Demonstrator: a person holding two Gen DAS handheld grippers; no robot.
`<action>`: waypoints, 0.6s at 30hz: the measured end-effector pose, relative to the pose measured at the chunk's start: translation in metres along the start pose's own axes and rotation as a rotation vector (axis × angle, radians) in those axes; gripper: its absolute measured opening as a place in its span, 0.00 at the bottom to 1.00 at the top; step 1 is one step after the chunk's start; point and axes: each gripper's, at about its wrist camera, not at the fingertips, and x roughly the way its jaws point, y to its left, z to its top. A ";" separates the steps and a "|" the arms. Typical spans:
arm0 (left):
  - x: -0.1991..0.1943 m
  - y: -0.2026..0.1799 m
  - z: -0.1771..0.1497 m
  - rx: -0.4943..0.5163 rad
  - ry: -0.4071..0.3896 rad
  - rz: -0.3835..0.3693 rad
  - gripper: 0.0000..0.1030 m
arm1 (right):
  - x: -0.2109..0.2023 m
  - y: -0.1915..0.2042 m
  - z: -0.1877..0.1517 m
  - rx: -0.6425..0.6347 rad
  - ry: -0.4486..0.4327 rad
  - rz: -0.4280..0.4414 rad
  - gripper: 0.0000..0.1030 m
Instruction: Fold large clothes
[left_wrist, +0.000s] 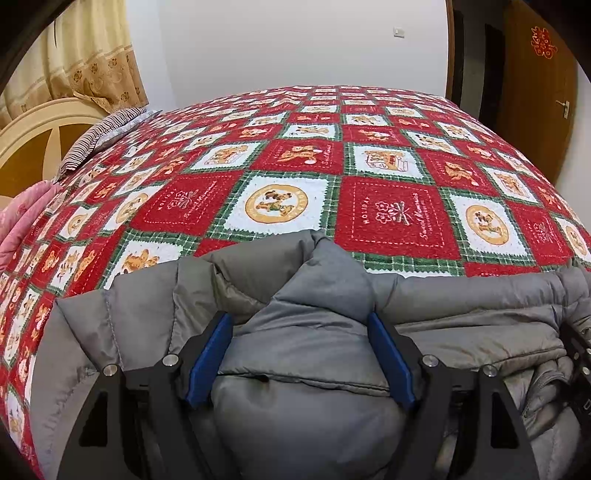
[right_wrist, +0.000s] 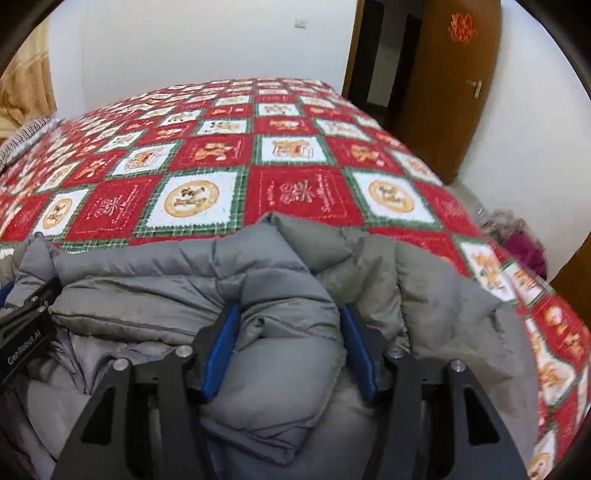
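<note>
Your left gripper (left_wrist: 299, 325) clamps a thick fold of the grey padded jacket (left_wrist: 303, 291), jaws wide. Your right gripper (right_wrist: 290, 317) likewise grips a bunched fold, on the patterned quilt (right_wrist: 207, 155).

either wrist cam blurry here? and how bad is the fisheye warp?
Left wrist: sharp, quilt print crisp, but fisheye bows the bed into a dome, dark vignette in the corners. Right wrist: motion-smeared, worst on the quilt's right edge and the door; same barrel warp. Flat indoor light, no glare in either.
</note>
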 end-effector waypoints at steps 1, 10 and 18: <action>0.000 0.000 0.000 0.000 0.002 0.000 0.75 | 0.001 0.001 0.000 -0.006 -0.003 -0.007 0.59; -0.028 0.025 0.014 0.004 0.014 -0.048 0.75 | 0.001 0.000 -0.003 0.019 -0.040 0.002 0.60; -0.021 0.094 -0.015 -0.091 -0.008 0.121 0.75 | -0.002 -0.002 -0.006 0.021 -0.051 -0.002 0.60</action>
